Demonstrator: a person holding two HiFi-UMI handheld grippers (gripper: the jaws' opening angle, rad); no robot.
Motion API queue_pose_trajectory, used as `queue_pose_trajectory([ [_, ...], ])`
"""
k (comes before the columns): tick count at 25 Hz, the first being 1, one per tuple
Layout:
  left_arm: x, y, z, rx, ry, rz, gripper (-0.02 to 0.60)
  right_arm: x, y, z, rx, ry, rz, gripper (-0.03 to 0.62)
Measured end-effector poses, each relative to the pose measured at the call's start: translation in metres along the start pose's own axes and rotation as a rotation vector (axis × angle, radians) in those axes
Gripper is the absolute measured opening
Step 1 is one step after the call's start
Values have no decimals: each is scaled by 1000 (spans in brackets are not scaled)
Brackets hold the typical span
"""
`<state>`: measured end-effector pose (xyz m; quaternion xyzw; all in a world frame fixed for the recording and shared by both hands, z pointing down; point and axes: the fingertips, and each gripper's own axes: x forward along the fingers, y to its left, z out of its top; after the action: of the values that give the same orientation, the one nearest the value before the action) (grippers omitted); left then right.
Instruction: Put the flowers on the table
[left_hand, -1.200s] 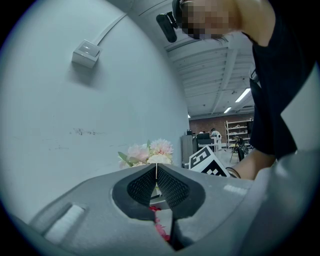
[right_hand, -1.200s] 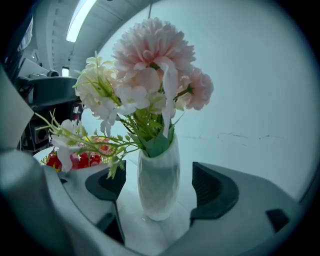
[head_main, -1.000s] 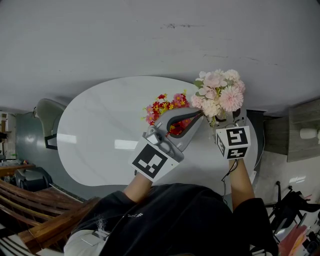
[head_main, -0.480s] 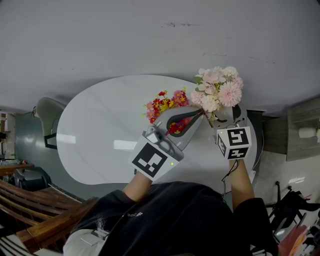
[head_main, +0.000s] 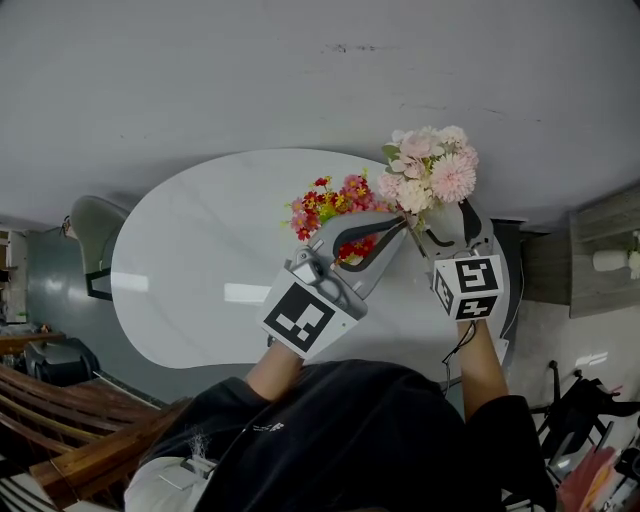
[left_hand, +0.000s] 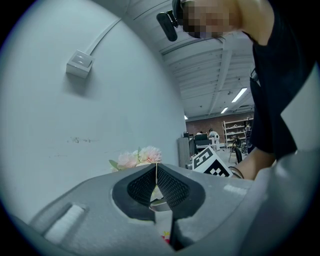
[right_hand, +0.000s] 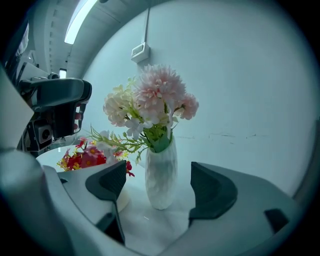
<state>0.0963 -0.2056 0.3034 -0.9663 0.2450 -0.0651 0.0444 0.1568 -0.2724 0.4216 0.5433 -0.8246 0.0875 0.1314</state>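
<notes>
A bunch of pink and cream flowers (head_main: 428, 172) stands upright in a white vase (right_hand: 161, 172) on the white oval table (head_main: 200, 250), near its far right end. My right gripper (head_main: 445, 222) is open, one jaw on each side of the vase and neither touching it. A bunch of red and yellow flowers (head_main: 328, 205) sits just left of the vase, and in the right gripper view the red flowers (right_hand: 82, 157) show low on the left. My left gripper (head_main: 397, 226) lies over them, shut, with nothing visible between its pads (left_hand: 170, 187).
A plain grey wall (head_main: 300, 80) rises right behind the table, with a small box (right_hand: 140, 50) and cable on it. A pale chair (head_main: 95, 235) stands at the table's left end. Wooden slats (head_main: 60, 420) lie at lower left.
My right gripper has let go of the vase and now stands open around it. The left gripper stays shut over the red flowers, hardly moved.
</notes>
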Motion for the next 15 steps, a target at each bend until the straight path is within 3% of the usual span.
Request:
queue_pose_trajectory([
  [15,-8,-16,9,11,-11,-7,-2,-23,3,3,50,-22,12,404],
])
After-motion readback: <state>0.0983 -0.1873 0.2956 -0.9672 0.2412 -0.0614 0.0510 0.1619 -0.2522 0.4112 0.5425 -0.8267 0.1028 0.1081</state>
